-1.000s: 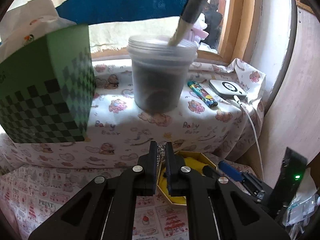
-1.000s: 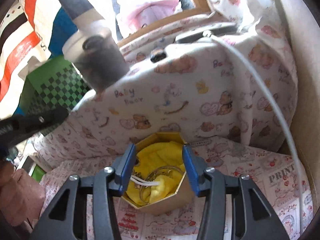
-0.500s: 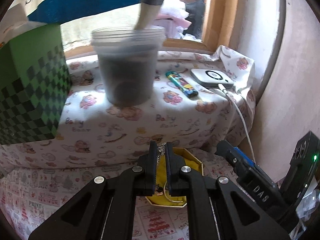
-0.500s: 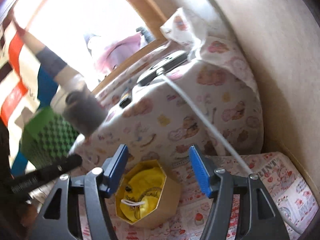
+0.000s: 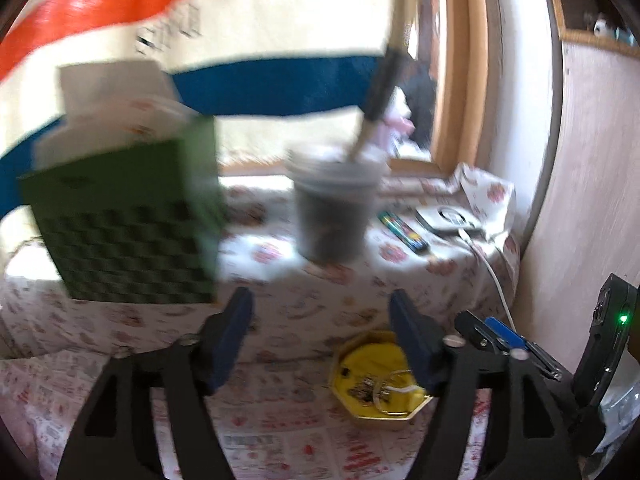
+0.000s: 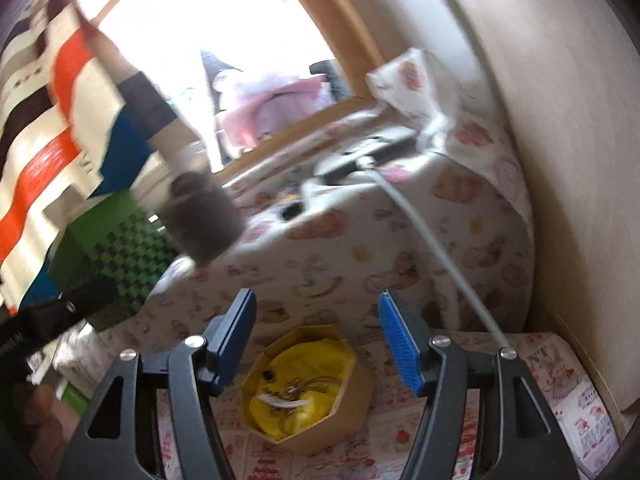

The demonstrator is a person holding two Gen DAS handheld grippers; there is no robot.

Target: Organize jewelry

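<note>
In the left wrist view, a green checkered box (image 5: 124, 224) sits at ten o'clock and a grey plastic tub (image 5: 334, 208) at twelve on the printed cloth (image 5: 280, 304), while the left gripper (image 5: 322, 338) stands wide apart with nothing between its blue pads. The octagonal jewelry box (image 5: 378, 380), yellow-lined with tangled jewelry (image 5: 374, 390) inside, lies at five o'clock, partly behind that gripper's right finger. In the right wrist view the right gripper (image 6: 318, 340) is likewise spread wide and empty, the jewelry box below it at six o'clock, and a white cable (image 6: 432, 240) runs down at two o'clock
</note>
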